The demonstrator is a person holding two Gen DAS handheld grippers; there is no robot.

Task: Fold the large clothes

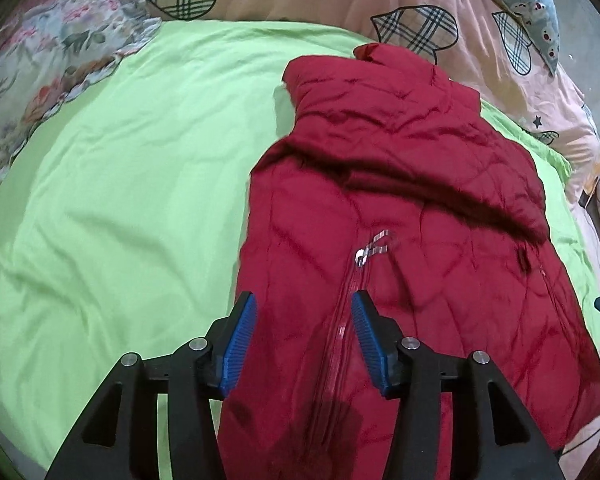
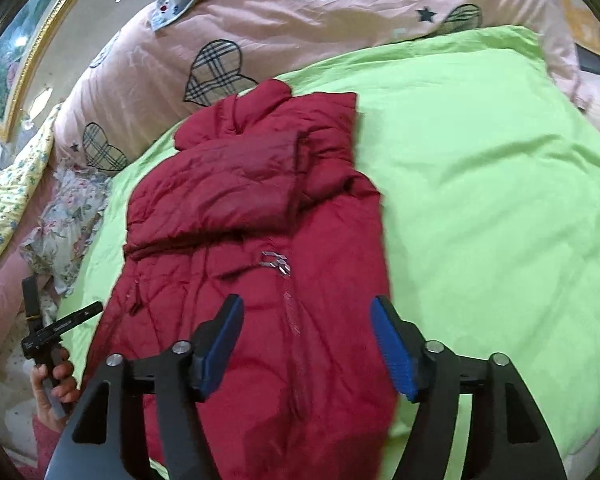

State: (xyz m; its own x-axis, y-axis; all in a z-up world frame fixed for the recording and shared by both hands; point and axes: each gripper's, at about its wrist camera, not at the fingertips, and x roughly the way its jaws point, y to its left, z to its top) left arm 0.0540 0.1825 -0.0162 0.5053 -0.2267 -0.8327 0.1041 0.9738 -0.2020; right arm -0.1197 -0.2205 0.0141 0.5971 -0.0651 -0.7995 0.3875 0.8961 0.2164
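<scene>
A dark red quilted jacket [image 1: 400, 216] lies flat on a lime green sheet [image 1: 120, 184], zipper up, with both sleeves folded across its chest. It also shows in the right wrist view [image 2: 260, 240]. My left gripper [image 1: 304, 312] is open and empty above the jacket's lower left part, its jaws either side of the zipper. My right gripper [image 2: 306, 316] is open and empty above the jacket's lower right edge. The silver zipper pull [image 1: 370, 250] lies near the jacket's middle.
A pink quilt with plaid hearts [image 2: 300, 28] is bunched behind the green sheet [image 2: 500, 200]. A floral pillow [image 1: 48, 64] lies at the far left. A hand holding the other gripper's handle [image 2: 52, 344] shows at the left. A framed picture [image 2: 24, 40] hangs on the wall.
</scene>
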